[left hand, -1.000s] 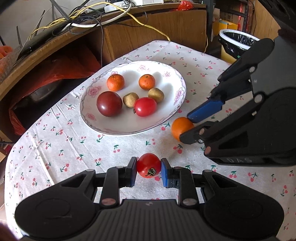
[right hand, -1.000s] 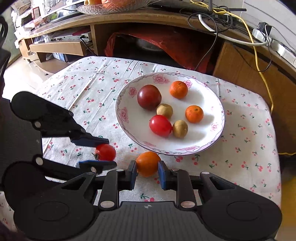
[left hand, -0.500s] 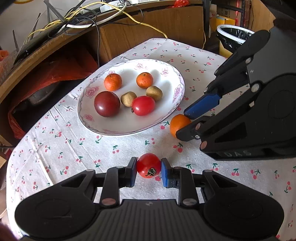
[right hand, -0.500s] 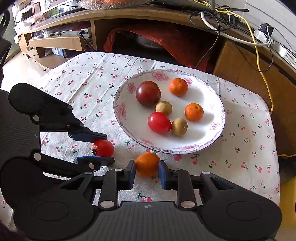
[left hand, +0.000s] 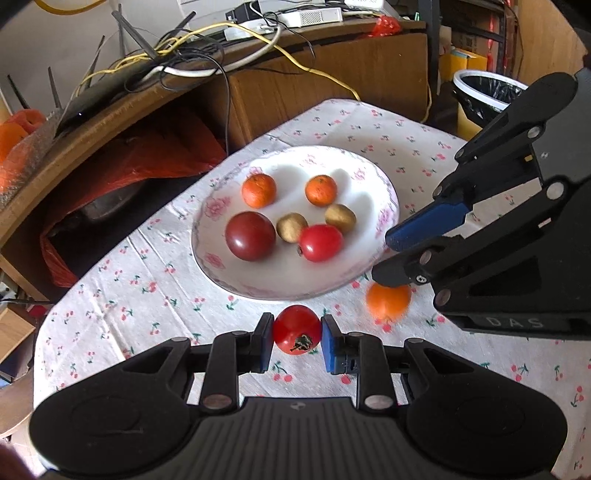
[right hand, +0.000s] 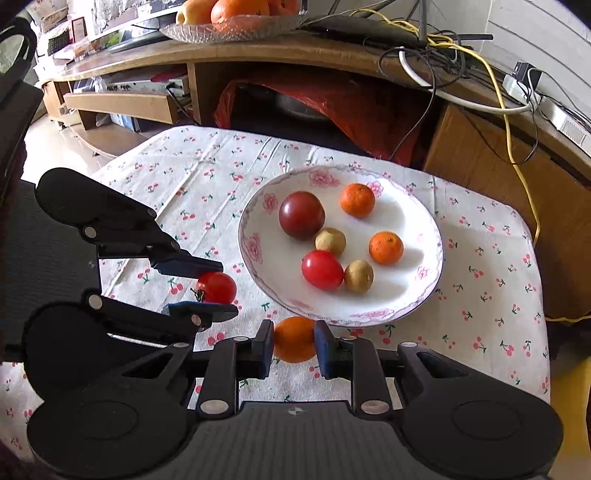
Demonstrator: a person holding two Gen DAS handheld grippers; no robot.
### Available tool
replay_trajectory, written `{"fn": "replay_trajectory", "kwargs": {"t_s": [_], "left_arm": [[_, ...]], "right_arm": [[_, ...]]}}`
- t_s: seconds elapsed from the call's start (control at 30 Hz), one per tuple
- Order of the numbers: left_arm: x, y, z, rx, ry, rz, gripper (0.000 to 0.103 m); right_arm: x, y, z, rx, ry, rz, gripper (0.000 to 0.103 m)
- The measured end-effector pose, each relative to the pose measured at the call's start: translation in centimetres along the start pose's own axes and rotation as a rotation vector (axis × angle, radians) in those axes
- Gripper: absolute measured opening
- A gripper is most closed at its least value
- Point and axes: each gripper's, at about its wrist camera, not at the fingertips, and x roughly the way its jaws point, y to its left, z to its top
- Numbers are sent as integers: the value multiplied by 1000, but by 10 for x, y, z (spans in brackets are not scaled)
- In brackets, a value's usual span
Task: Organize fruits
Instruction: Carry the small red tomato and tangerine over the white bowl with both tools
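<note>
My left gripper (left hand: 297,338) is shut on a red tomato (left hand: 297,328), held above the tablecloth just in front of the white flowered plate (left hand: 384,192). My right gripper (right hand: 294,345) is shut on an orange (right hand: 294,339), also lifted near the plate's (right hand: 424,295) front rim. The orange shows blurred in the left wrist view (left hand: 388,301), below the right gripper's fingers. The tomato shows in the right wrist view (right hand: 216,287). The plate holds a dark red tomato (left hand: 250,236), a red tomato (left hand: 320,243), two small oranges and two brown kiwis.
The table has a cherry-print cloth (left hand: 129,288). Behind it stands a wooden desk (right hand: 332,55) with cables, a red bag beneath and a fruit bowl (right hand: 232,22) on top. A bin (left hand: 487,92) stands at the far right.
Both grippers have lifted their fruit off the cloth and moved toward the plate. The plate looks closer and lower in both views.
</note>
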Motion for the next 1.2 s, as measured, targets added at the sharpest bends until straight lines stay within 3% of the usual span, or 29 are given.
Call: {"fn": "replay_trajectory", "kwargs": {"t_s": [0.27,0.37,0.57,0.73,0.8,1.2], "left_arm": [[0,9,1,-19,5,6,35],[2,13,-4,-27,21,4,35],[6,13,-9,-21,40,4,35],[9,10,-9,-10,46,-2,35],[11,8,-10,-4,55,-3,35],[18,4,-16,20,84,-12,35]], "right_arm": [[-9,-1,11,-14,-44,-30,11],[-8,-6,8,-4,-19,1,11],[-3,-2,-3,6,31,145,29],[14,13,-8,-51,100,87,28],[18,10,-9,-33,106,96,22],[24,12,-12,-5,136,115,23]]}}
